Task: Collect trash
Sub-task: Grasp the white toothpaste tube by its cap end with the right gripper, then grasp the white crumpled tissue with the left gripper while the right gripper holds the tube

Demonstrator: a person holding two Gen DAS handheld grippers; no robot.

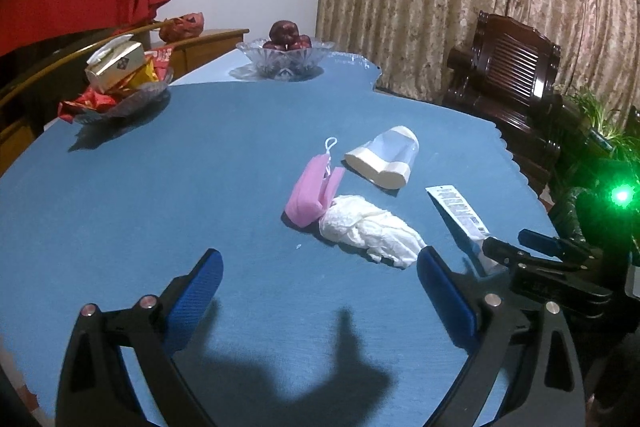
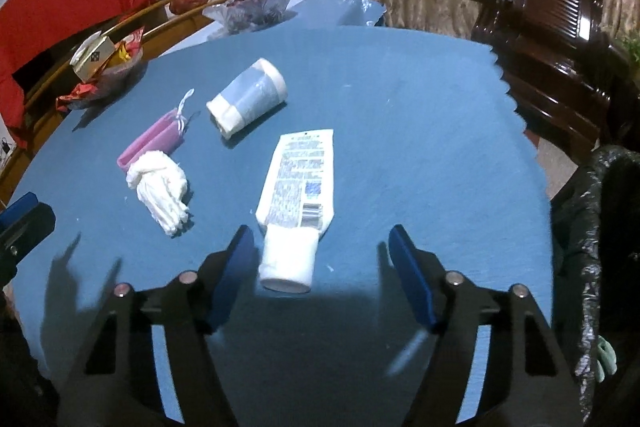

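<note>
- On the blue bench [image 2: 400, 107], your right hand-held gripper [image 2: 320, 247] gapes wide around the tube [image 2: 296, 183].
- At ten o'clock, your left hand-held gripper [image 1: 320, 263] gapes wide near the tissue [image 1: 368, 227].

My left gripper [image 1: 318, 269] hangs low over the table with its blue-padded fingers [image 1: 200, 291] spread wide and nothing between them. My right gripper [image 2: 320, 247] sits just to its right, also low and level, jaws parted wide, holding nothing. From the left wrist view I see the right gripper's black body and blue fingertips at the far right edge.
</note>
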